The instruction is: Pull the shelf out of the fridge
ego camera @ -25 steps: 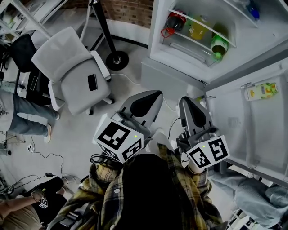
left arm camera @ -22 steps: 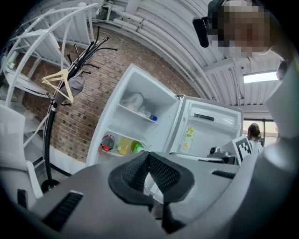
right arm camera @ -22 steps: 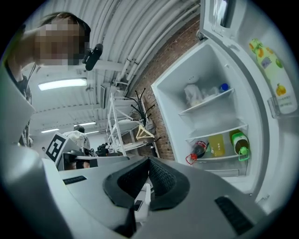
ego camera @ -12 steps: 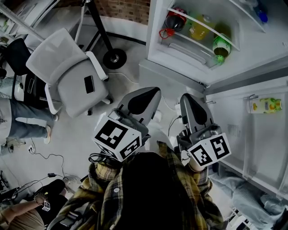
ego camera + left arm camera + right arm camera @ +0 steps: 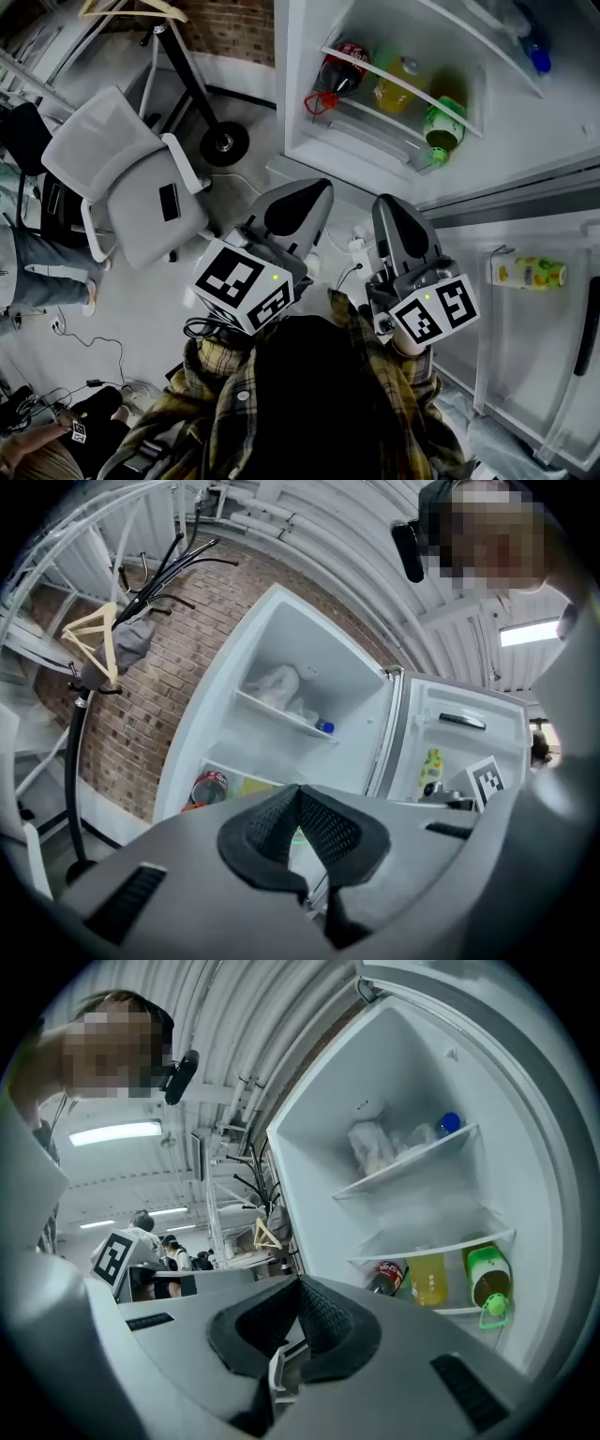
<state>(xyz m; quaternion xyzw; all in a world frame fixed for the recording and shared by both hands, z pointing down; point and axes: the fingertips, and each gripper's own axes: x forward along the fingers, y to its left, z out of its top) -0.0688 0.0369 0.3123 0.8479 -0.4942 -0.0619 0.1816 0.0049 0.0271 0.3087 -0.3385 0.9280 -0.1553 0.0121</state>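
Head view | left gripper [image 5: 314, 192] and right gripper [image 5: 392, 214]: my tongs pressed together, empty, well short of fridge [image 5: 302, 103] | shelf [image 5: 431, 1244] seated above bottles [image 5: 428, 1279] | risk: closed jaws skid off its lip; tugging upper shelf [image 5: 412, 1160] instead could spill what looks like a bag [image 5: 370, 1147]

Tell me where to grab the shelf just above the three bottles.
Take the shelf by its front edge, coming straight in from the fridge's open front, fingers above and below. That thin lip runs level across the opening and faces out; sides and back meet the walls.
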